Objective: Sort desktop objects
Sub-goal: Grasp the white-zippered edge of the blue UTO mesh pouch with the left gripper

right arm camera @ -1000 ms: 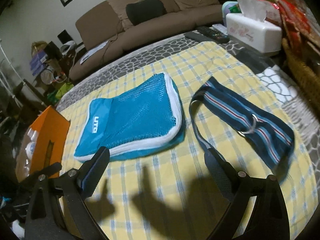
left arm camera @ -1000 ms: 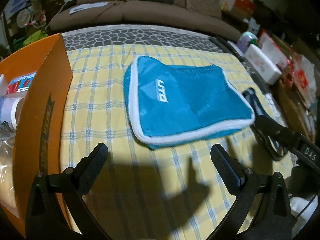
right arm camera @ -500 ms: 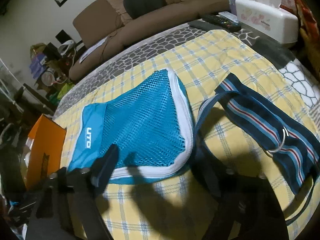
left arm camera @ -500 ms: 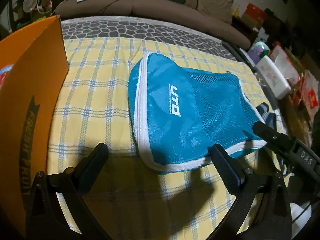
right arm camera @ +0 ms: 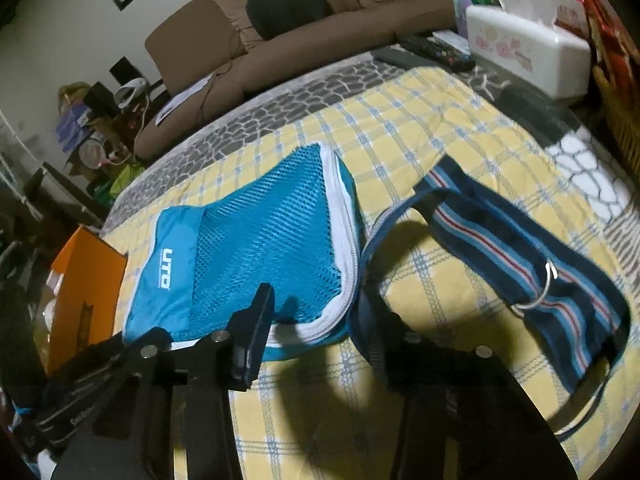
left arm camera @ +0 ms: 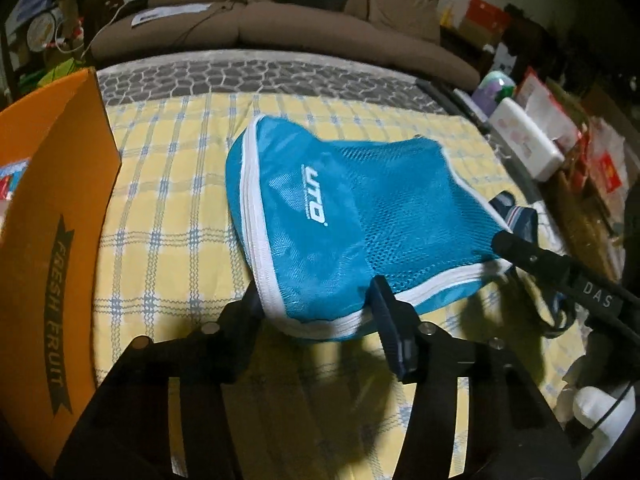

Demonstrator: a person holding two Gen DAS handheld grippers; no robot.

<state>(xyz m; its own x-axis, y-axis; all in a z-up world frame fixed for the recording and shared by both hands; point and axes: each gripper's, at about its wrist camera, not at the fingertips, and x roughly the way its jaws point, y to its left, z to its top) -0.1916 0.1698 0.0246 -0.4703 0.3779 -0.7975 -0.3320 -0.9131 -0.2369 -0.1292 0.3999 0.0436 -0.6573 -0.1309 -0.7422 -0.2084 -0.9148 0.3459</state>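
Note:
A blue mesh pouch [left arm camera: 360, 208] with white trim and a white logo lies on the yellow checked cloth [left arm camera: 168, 208]. My left gripper [left arm camera: 316, 300] has the pouch's near left corner between its fingers. Its jaws are closing and both pads touch the fabric, which bunches up. In the right wrist view, the pouch [right arm camera: 256, 240] has its near right corner between the fingers of my right gripper [right arm camera: 320, 316]. These jaws are closing too, with the pads against the pouch. A navy striped bag [right arm camera: 520, 256] with a metal ring lies just right of the pouch.
An orange cardboard box [left arm camera: 60, 200] stands at the cloth's left edge. A white tissue box [right arm camera: 528, 52] and a remote [right arm camera: 436, 50] lie at the far right, with packets behind them. A brown sofa [left arm camera: 280, 28] runs along the back.
Both grippers moved in over the pouch's near corners and narrowed from wide open onto the fabric. The pouch's near edge now looks bunched and slightly raised.

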